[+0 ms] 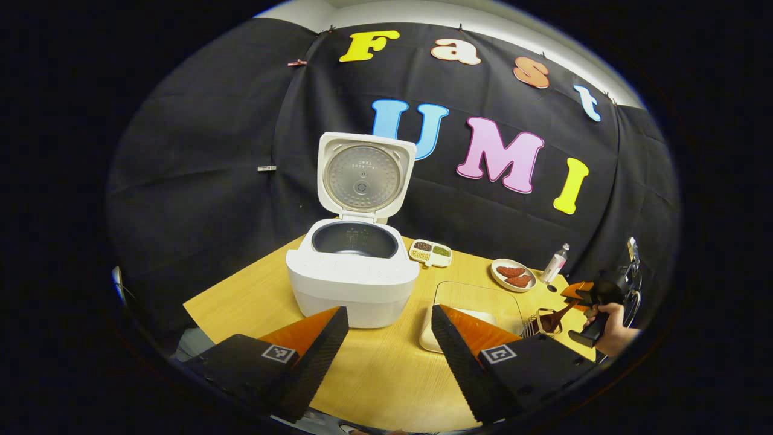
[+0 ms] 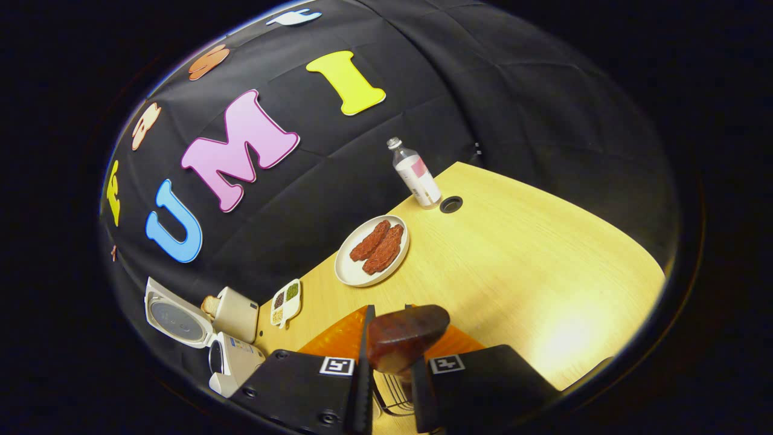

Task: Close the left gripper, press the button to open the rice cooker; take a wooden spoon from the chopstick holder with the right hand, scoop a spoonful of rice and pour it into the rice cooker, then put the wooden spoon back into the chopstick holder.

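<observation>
Rice cooker point(image 1: 352, 275) on table point(image 1: 386, 374), lid upright, pot open. Left gripper point(image 1: 386, 344) fingers spread, hovering before cooker front edge. Right of cooker, right gripper point(image 2: 389, 356) pinching wooden spoon point(image 2: 401, 338) above chopstick holder point(image 1: 537, 324). Free table beyond.

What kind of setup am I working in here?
Likely a staged kitchen tabletop in a recording booth: a wooden table against black cloth, with an open rice cooker, a plate of meat and a small bottle.
</observation>
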{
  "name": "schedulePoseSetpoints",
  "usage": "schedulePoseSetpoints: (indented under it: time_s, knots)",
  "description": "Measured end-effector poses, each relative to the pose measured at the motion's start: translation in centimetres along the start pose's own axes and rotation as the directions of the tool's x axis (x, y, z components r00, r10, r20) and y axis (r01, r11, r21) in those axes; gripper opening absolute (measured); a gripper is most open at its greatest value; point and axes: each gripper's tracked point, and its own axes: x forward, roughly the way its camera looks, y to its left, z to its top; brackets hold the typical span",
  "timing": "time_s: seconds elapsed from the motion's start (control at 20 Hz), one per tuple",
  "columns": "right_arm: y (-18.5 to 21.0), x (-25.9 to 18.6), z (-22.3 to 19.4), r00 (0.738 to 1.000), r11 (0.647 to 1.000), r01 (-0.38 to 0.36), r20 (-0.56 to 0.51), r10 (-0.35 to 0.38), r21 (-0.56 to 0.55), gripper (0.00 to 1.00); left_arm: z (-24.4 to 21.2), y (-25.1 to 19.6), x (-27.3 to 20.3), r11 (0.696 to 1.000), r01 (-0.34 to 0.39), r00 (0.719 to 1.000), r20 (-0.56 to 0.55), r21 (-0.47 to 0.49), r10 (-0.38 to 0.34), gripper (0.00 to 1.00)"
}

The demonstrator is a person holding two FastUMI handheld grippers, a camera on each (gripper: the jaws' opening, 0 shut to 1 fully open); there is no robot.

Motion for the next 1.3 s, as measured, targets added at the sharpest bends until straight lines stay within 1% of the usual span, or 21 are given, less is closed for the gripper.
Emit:
schedulePoseSetpoints:
  time_s: [0.05, 0.1, 0.15, 0.2, 0.25, 0.3, 0.4, 0.55, 0.7, 0.75, 0.85, 1.0, 1.1, 1.2, 1.3]
  knots:
    - [0.2, -0.4, 0.0, 1.0, 1.0, -0.009, 0.002, 0.009, -0.009, 0.32, 0.2, 0.1, 0.0, 1.0, -0.007, 1.0, 0.004, -0.005, 0.007, 0.96]
    - [0.3, -0.8, 0.0, 1.0, 1.0, -0.014, 0.007, 0.014, -0.023, 0.37, 0.4, 0.2, 0.0, 1.0, -0.016, 1.0, 0.01, -0.002, 0.016, 0.95]
    - [0.5, -1.3, -0.1, 1.0, 0.999, -0.019, 0.009, 0.02, -0.038, 0.37, 0.7, 0.4, 0.2, 1.0, -0.022, 1.0, 0.019, 0.001, 0.022, 0.95]
    - [0.7, -1.6, -0.4, 1.0, 0.998, -0.03, 0.007, 0.031, -0.057, 0.58, 1.2, 0.7, 0.2, 1.0, -0.027, 0.999, 0.029, 0.003, 0.027, 0.95]
    - [0.3, -2.5, -0.5, 1.0, 0.996, -0.023, 0.006, 0.024, -0.087, 0.78, 1.8, 1.0, 0.3, 0.999, -0.032, 0.999, 0.041, 0.004, 0.032, 0.95]
    - [-0.1, -2.4, -0.8, 1.0, 0.993, -0.011, 0.012, 0.013, -0.121, 0.99, 2.5, 1.2, 0.4, 0.999, -0.037, 0.998, 0.051, 0.004, 0.037, 0.95]
    - [-0.7, -4.4, -0.6, 1.0, 0.985, 0.006, 0.022, -0.002, -0.173, 0.98, 4.3, 1.8, 0.5, 0.999, -0.047, 0.995, 0.083, 0.007, 0.046, 0.95]
    - [-2.3, -6.5, 0.1, 0.999, 0.976, 0.036, 0.031, -0.03, -0.216, 0.99, 7.6, 3.1, 0.9, 0.997, -0.074, 0.99, 0.123, 0.018, 0.072, 0.95]
    - [-3.5, -8.5, 1.1, 0.998, 0.969, 0.061, 0.046, -0.052, -0.238, 0.99, 12.1, 3.5, 1.5, 0.998, -0.055, 0.985, 0.165, 0.001, 0.054, 0.96]
    - [-3.8, -9.1, 1.5, 0.997, 0.967, 0.069, 0.054, -0.057, -0.244, 0.98, 13.2, 3.5, 2.1, 0.999, -0.043, 0.986, 0.161, -0.001, 0.043, 0.96]
    - [-4.0, -10.8, 2.0, 0.994, 0.961, 0.089, 0.079, -0.07, -0.264, 0.98, 15.6, 4.4, 2.6, 0.998, -0.054, 0.983, 0.178, 0.009, 0.052, 0.96]
    - [-4.1, -13.6, 2.0, 0.991, 0.932, 0.108, 0.116, -0.071, -0.347, 0.98, 20.0, 4.3, 3.7, 1.0, -0.022, 0.971, 0.238, 0.011, 0.019, 0.95]
    - [-4.2, -15.2, 1.6, 0.99, 0.909, 0.119, 0.117, -0.078, -0.4, 0.99, 22.6, 4.6, 5.2, 1.0, -0.022, 0.967, 0.254, 0.019, 0.016, 0.95]
    - [-3.4, -16.6, 1.2, 0.992, 0.891, 0.101, 0.117, -0.054, -0.443, 0.99, 26.1, 5.2, 6.5, 0.999, -0.037, 0.959, 0.283, 0.04, 0.024, 0.95]
    - [-2.9, -17.9, 1.0, 0.992, 0.861, 0.09, 0.124, -0.031, -0.5, 0.99, 29.3, 5.3, 8.1, 0.997, -0.041, 0.952, 0.306, 0.064, 0.02, 0.95]
